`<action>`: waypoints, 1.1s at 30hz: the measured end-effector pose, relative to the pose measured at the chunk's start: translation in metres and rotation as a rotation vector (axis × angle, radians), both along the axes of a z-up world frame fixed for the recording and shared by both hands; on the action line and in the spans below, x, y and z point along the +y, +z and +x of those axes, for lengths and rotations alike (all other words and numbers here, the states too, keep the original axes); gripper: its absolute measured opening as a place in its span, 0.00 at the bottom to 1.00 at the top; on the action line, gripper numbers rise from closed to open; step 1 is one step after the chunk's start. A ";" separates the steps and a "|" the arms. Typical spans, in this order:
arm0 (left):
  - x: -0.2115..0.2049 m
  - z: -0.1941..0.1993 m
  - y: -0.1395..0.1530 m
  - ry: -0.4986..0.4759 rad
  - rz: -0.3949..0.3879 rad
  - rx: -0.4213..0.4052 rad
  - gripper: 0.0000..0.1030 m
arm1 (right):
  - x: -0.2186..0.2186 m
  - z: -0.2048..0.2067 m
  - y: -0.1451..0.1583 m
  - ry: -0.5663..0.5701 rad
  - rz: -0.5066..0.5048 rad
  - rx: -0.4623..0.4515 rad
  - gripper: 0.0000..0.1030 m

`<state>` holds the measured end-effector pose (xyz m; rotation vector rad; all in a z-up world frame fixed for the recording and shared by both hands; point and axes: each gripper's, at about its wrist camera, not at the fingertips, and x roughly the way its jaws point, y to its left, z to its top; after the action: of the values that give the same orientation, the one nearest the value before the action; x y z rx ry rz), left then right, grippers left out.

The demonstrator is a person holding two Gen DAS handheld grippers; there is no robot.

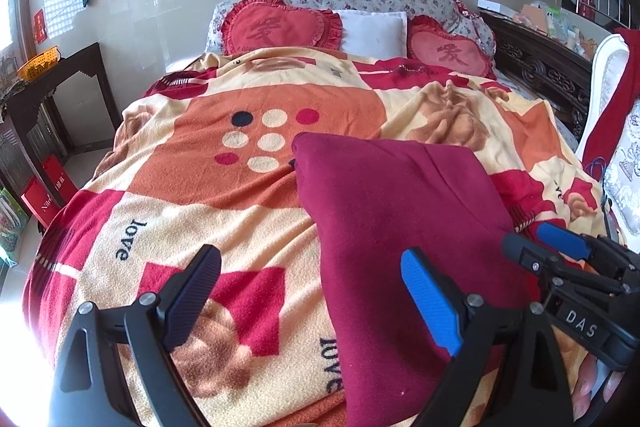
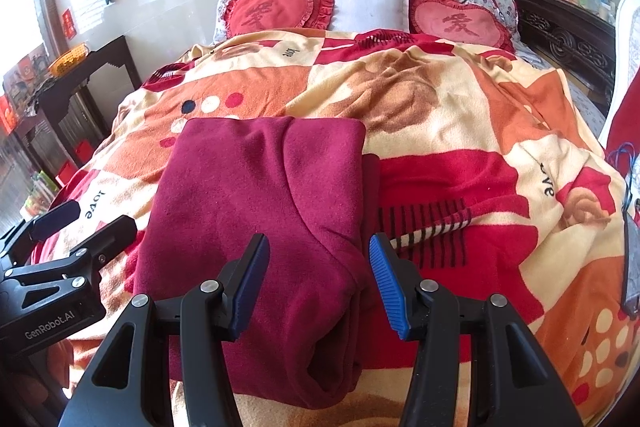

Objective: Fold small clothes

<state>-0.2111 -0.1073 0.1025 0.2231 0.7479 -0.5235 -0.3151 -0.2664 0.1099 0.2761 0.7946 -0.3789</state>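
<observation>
Bedroom, patterned blanket spread flat over the bed as folding surface; maroon garment laid on it, already folded into a long rectangle.
Long axis runs 6-to-12 toward the heart cushions. Left gripper and right gripper are held wide open, nothing gripped, poised at the garment's near end, judged ready for another fold.

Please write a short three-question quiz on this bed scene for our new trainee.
1. True or false: the right gripper is clamped on the maroon garment.
2. What lies under the garment: A blanket, B table, C floor?
3. How many heart-shaped cushions lean at the head of the bed?

Key: 1 false, its jaws stand open above the cloth; 2 A; 3 two.
</observation>
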 end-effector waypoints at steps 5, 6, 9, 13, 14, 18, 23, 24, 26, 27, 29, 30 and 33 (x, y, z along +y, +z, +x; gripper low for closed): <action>-0.001 0.003 -0.001 0.004 -0.003 0.007 0.91 | 0.000 0.001 0.001 -0.006 0.006 0.000 0.34; -0.002 0.003 -0.001 0.004 -0.002 0.008 0.91 | 0.000 0.001 0.000 -0.009 0.005 -0.001 0.34; -0.005 0.000 -0.002 -0.007 0.000 0.002 0.91 | 0.000 0.001 -0.001 -0.009 0.013 0.000 0.34; -0.008 0.001 -0.003 -0.011 0.007 0.006 0.91 | -0.001 0.003 -0.004 -0.006 0.015 0.011 0.34; -0.008 0.001 -0.003 -0.008 0.008 0.004 0.91 | -0.001 0.003 -0.004 -0.007 0.016 0.008 0.34; -0.011 0.002 -0.003 -0.007 0.007 0.006 0.91 | -0.002 0.003 -0.004 -0.008 0.014 0.010 0.34; -0.014 0.001 -0.003 -0.010 0.009 0.003 0.91 | -0.004 0.003 -0.005 -0.015 0.014 0.006 0.34; -0.015 0.001 -0.004 -0.012 0.012 0.006 0.91 | -0.004 0.003 -0.005 -0.015 0.014 0.007 0.34; -0.016 0.001 -0.005 -0.013 0.012 0.010 0.91 | -0.005 0.004 -0.006 -0.014 0.016 0.011 0.34; -0.017 0.001 -0.005 -0.013 0.011 0.011 0.91 | -0.005 0.004 -0.007 -0.014 0.016 0.014 0.34; -0.017 0.002 -0.006 -0.012 0.015 0.014 0.91 | -0.005 0.005 -0.007 -0.012 0.018 0.018 0.34; -0.019 0.002 -0.006 -0.014 0.017 0.016 0.91 | -0.005 0.005 -0.007 -0.011 0.018 0.016 0.34; -0.020 0.003 -0.006 -0.018 0.022 0.015 0.91 | -0.006 0.005 -0.008 -0.012 0.018 0.018 0.34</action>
<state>-0.2085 -0.1275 0.0965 0.2465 0.7673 -0.5345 -0.3101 -0.2723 0.1022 0.2953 0.8149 -0.3864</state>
